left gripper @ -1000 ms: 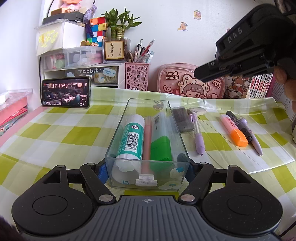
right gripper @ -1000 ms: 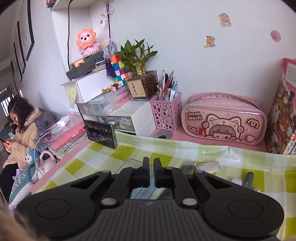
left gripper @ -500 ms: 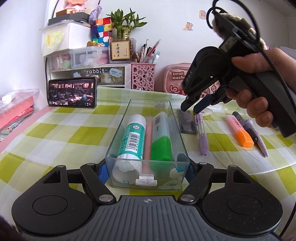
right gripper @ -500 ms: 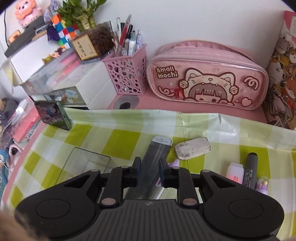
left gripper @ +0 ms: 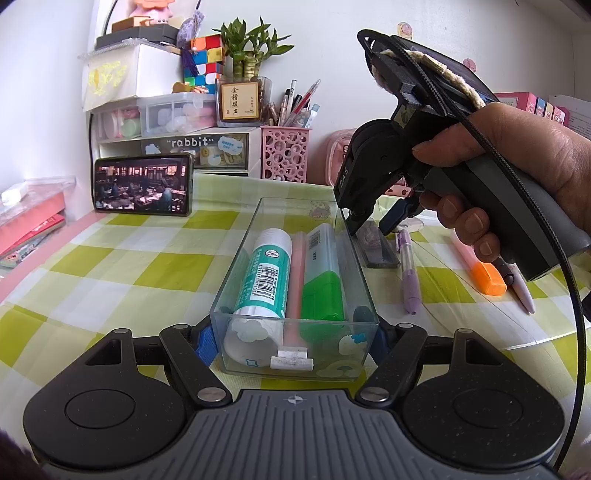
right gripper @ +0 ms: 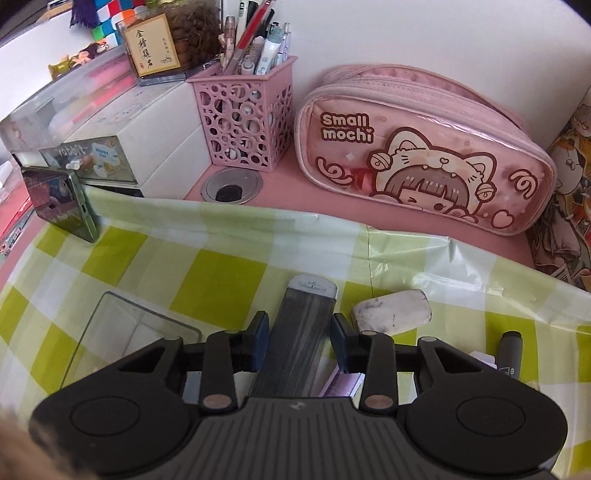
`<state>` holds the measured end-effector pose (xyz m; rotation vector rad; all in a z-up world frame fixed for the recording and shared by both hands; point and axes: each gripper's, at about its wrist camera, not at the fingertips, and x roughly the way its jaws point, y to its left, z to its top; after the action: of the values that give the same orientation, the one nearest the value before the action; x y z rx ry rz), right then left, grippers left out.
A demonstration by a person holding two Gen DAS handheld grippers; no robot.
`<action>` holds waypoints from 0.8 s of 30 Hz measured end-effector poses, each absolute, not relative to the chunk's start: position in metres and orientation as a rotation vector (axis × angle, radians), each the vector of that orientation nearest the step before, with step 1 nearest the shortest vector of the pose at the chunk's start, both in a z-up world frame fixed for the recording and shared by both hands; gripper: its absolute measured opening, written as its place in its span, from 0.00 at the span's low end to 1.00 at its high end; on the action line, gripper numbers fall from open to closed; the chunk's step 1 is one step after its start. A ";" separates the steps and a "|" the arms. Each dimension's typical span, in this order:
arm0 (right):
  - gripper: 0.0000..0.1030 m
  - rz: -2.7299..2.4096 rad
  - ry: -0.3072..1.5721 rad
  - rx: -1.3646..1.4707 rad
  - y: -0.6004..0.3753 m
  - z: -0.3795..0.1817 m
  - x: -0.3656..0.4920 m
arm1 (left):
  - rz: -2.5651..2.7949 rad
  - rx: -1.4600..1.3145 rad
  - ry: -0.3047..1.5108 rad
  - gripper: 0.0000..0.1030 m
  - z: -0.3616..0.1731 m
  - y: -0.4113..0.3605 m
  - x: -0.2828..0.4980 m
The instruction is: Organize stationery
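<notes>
Left wrist view: we log the left gripper [left gripper: 294, 334] clamping the clear box [left gripper: 295, 317], three items inside; right gripper [right gripper: 300, 341] spread over a gray case [right gripper: 301, 332]; pens [left gripper: 410, 273] remain.

Ahead of the tools a plain white wall [right gripper: 424, 33] with small cartoon stickers [left gripper: 468, 63] rises behind a pink desk top [right gripper: 280, 195], which has a round metal cable grommet [right gripper: 233, 182] set in it. A glossy green-and-white checked plastic tablecloth [left gripper: 122, 266] covers the nearer desk beneath them. Bright, even light fills the scene.
</notes>
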<state>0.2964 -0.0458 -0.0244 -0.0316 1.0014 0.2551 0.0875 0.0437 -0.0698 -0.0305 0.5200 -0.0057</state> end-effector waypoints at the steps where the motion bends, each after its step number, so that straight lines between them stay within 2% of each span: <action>1: 0.38 0.249 1.002 -0.014 -0.048 -0.023 0.297 | -0.006 -0.030 0.520 0.71 -0.070 0.044 0.087; 3: 0.34 0.251 0.976 0.010 -0.051 -0.018 0.294 | -0.006 -0.030 0.520 0.71 -0.070 0.044 0.088; 4: 0.14 0.233 0.959 0.003 -0.053 -0.013 0.292 | -0.006 -0.030 0.520 0.71 -0.070 0.044 0.088; 8: 0.14 0.248 0.966 0.005 -0.057 -0.008 0.291 | -0.005 -0.028 0.519 0.71 -0.070 0.044 0.088; 11: 0.17 0.272 0.991 0.044 -0.060 -0.012 0.293 | -0.005 -0.031 0.520 0.71 -0.070 0.044 0.088; 12: 0.22 0.278 1.002 0.075 -0.062 -0.013 0.294 | -0.003 -0.034 0.521 0.71 -0.070 0.044 0.087; 13: 0.32 0.294 1.016 0.102 -0.063 -0.013 0.295 | 0.004 -0.031 0.521 0.71 -0.070 0.043 0.087; 15: 0.47 0.317 1.026 0.121 -0.060 -0.015 0.295 | 0.023 -0.022 0.520 0.71 -0.070 0.042 0.086; 24: 0.55 0.272 1.024 -0.088 -0.025 -0.020 0.289 | 0.068 -0.030 0.525 0.71 -0.068 0.051 0.087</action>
<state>0.2888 -0.0251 -0.0201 -0.0876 1.0244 0.2720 0.0867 0.0505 -0.0682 -0.0298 0.5247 0.0684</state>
